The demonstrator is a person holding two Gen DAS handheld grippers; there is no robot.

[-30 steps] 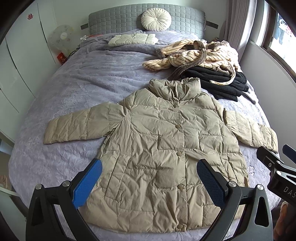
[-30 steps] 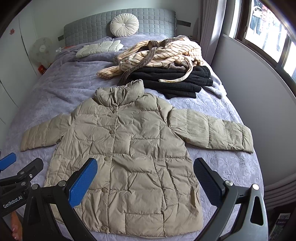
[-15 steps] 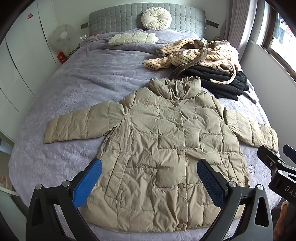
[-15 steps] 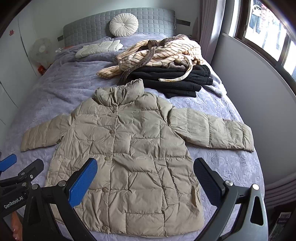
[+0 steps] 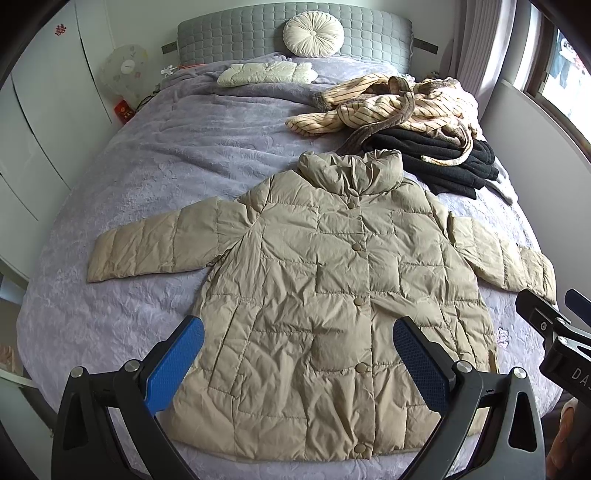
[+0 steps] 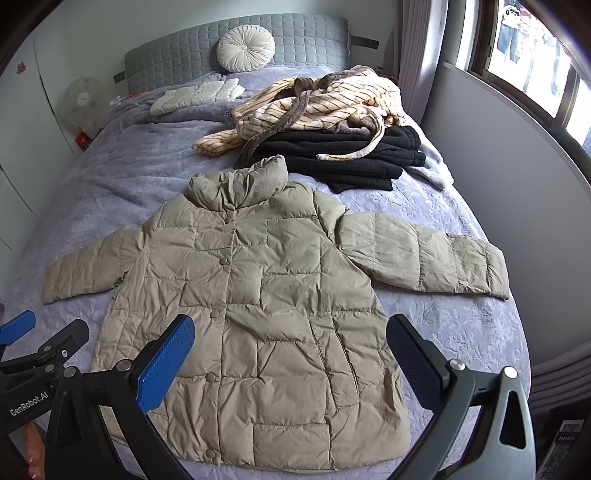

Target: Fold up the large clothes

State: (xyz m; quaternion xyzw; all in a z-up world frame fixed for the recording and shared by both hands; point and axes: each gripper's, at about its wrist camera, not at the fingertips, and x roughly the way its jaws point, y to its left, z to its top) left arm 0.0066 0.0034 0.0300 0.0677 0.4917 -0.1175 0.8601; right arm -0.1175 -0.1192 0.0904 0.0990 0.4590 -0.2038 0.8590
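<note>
1. The left gripper (image 5: pixel 293 363) hovers above the hem of the coat (image 5: pixel 332 314), its blue fingers (image 5: pixel 173 365) spread wide and holding nothing.
2. The right gripper (image 6: pixel 290 363) hangs over the same hem, fingers (image 6: pixel 164 363) likewise apart and empty.
3. The coat lies front up and buttoned on the bed (image 5: pixel 147 166), collar toward the headboard (image 5: pixel 240 37), both sleeves spread out to the sides, which looks like the flat layout wanted before a first fold.
4. Beyond the collar, a striped robe (image 6: pixel 317 103) sits heaped on a black stack (image 6: pixel 351 158), likely awaiting their turn.
5. A lilac cover dresses the bed; a round cushion (image 5: pixel 314 35) leans on the headboard, with a window (image 6: pixel 535 48) at the right.
</note>
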